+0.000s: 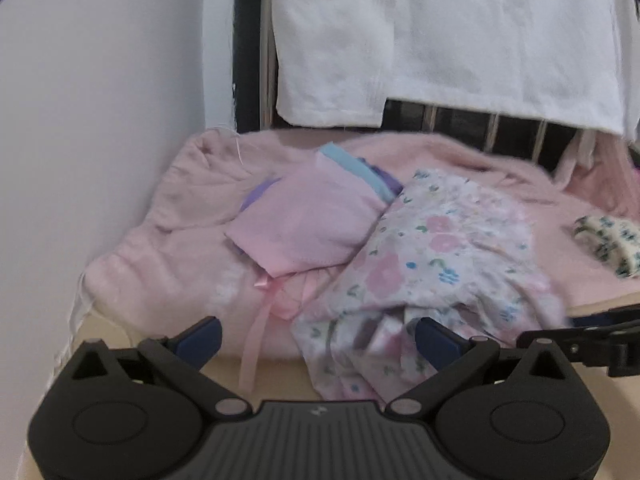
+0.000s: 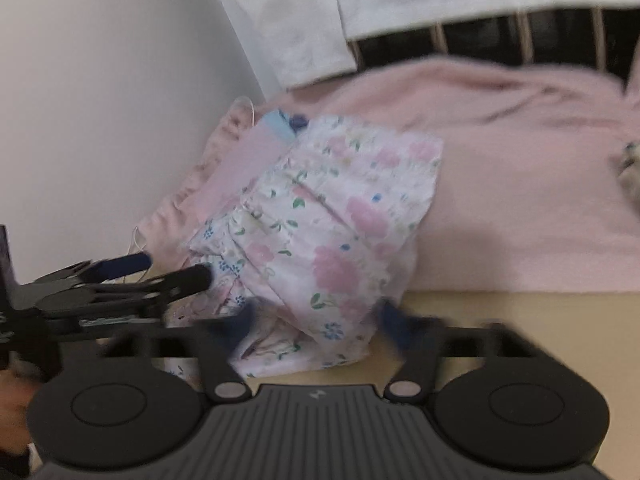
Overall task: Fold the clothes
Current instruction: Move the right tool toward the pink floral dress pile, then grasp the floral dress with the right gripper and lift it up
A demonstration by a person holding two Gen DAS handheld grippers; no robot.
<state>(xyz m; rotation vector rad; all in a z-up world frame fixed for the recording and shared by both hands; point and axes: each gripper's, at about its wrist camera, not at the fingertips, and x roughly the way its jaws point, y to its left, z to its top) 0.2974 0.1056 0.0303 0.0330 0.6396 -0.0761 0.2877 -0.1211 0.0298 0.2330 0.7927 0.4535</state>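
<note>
- Item one, the task's thing: a white cotton garment printed with pink flowers and small blue and green sprigs (image 1: 436, 264), loosely bunched. It lies at the near edge of the pink blanket, its lower folds spilling onto the bare beige surface (image 1: 280, 376) below.
- My left gripper (image 1: 318, 338): black frame, blue pads, jaws standing wide apart. The garment's lower folds hang between them, against the right pad; I see no clamping.
- My right gripper (image 2: 316, 324): jaws set on either side of the garment's lower fold. The fingertips are blurred, so I cannot tell whether they press the cloth.
- A folded pale pink cloth (image 1: 304, 224), resting against the floral garment's far left side, with light blue and purple layers at its far end.
- A pink satin ribbon (image 1: 260, 320), trailing over the near edge.
- A pink fleecy blanket (image 1: 176, 208), carrying all the above.
- A second small floral piece (image 1: 608, 244), at the blanket's right edge, well apart.
- A white towel (image 1: 440, 40), hanging over dark railings (image 1: 480, 124) beyond the far edge.
- A plain white wall (image 1: 100, 120) along the left edge.
</note>
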